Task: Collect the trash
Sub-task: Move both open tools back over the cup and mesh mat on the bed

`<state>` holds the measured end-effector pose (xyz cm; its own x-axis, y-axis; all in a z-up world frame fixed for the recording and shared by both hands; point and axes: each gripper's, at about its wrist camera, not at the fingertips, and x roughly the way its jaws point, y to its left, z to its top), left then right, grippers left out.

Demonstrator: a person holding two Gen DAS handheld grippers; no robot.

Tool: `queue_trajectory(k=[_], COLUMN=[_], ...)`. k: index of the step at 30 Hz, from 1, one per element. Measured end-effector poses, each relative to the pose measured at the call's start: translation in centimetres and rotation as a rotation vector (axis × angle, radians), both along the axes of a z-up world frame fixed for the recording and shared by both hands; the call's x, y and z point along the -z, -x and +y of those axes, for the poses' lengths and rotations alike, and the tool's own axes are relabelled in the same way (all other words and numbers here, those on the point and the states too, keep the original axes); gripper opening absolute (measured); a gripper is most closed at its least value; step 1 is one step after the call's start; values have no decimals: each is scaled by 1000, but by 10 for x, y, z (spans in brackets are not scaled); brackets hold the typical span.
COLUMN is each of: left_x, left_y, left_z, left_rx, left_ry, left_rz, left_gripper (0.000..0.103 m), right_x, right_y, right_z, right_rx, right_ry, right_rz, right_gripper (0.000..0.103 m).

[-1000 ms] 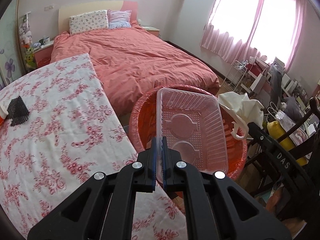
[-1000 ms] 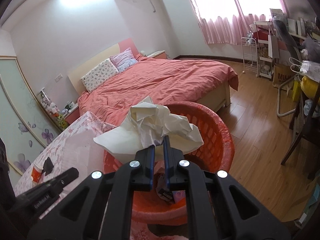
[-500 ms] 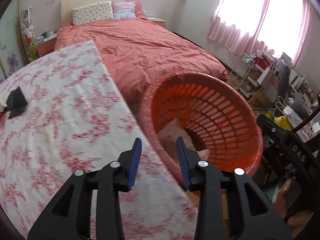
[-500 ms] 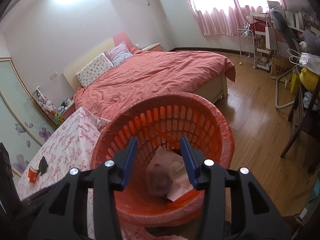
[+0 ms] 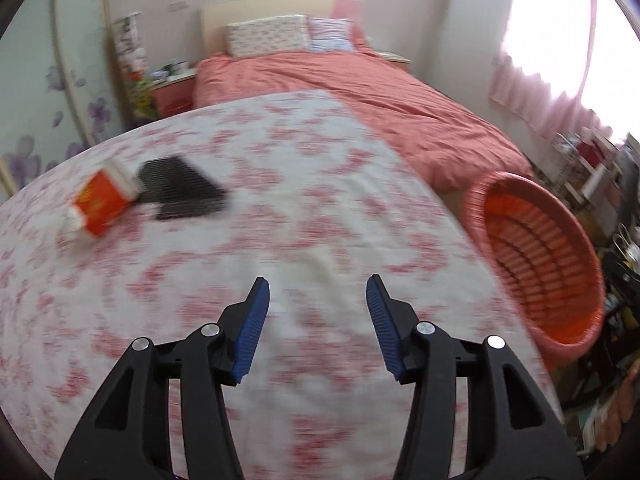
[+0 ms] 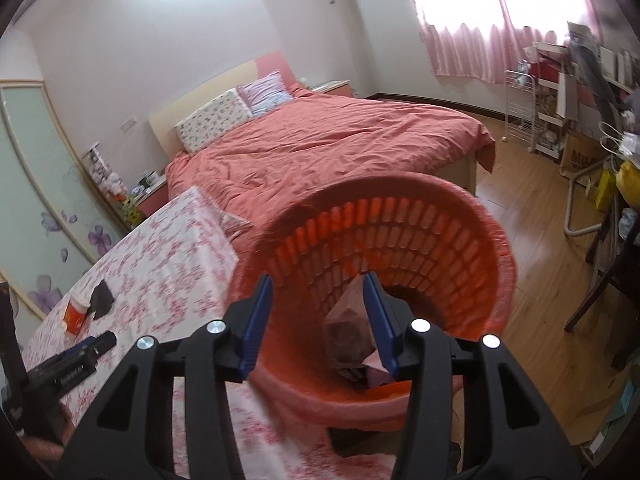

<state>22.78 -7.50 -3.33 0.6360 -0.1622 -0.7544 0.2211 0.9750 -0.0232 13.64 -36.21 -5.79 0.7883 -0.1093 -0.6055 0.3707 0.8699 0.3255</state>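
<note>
Here the left gripper (image 5: 316, 292) hangs over the floral tablecloth (image 5: 280, 208) with its blue-padded jaws spread wide and nothing between them. Ahead and to its left lie two pieces of trash: a red-and-white paper cup (image 5: 102, 202) tipped on its side and, touching it, a flat black mesh piece (image 5: 180, 188); both are blurred. To its right, off the table edge, stands the red slotted basket (image 5: 540, 256). The right gripper (image 6: 318, 300) is likewise released, jaws apart, poised directly above the basket (image 6: 400, 232), whose rim is lined with a red film. Below and between the jaws, crumpled brownish paper (image 6: 348, 328) rests on the basket floor. Far left of this gripper the cup (image 6: 76, 314) and mesh piece (image 6: 102, 300) sit on the table. Beyond lies a bed (image 6: 320, 148) with a salmon cover.
</note>
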Motion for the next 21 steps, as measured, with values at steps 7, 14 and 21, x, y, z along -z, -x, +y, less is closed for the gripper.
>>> queue_trajectory(k=[7, 14, 21], left_x=[-3, -7, -7], left_y=[-17, -44, -80], left_z=[70, 128, 157], left_rx=[-149, -298, -338], left_ry=[-33, -46, -28], left_rz=[-24, -62, -71], left_gripper=[57, 70, 89], right_x=[-5, -6, -3], right_y=[-17, -38, -57], right_z=[43, 84, 106], right_rx=[-92, -172, -221], right_ry=[19, 36, 47], right_rz=[12, 23, 47], right_gripper=[48, 48, 48])
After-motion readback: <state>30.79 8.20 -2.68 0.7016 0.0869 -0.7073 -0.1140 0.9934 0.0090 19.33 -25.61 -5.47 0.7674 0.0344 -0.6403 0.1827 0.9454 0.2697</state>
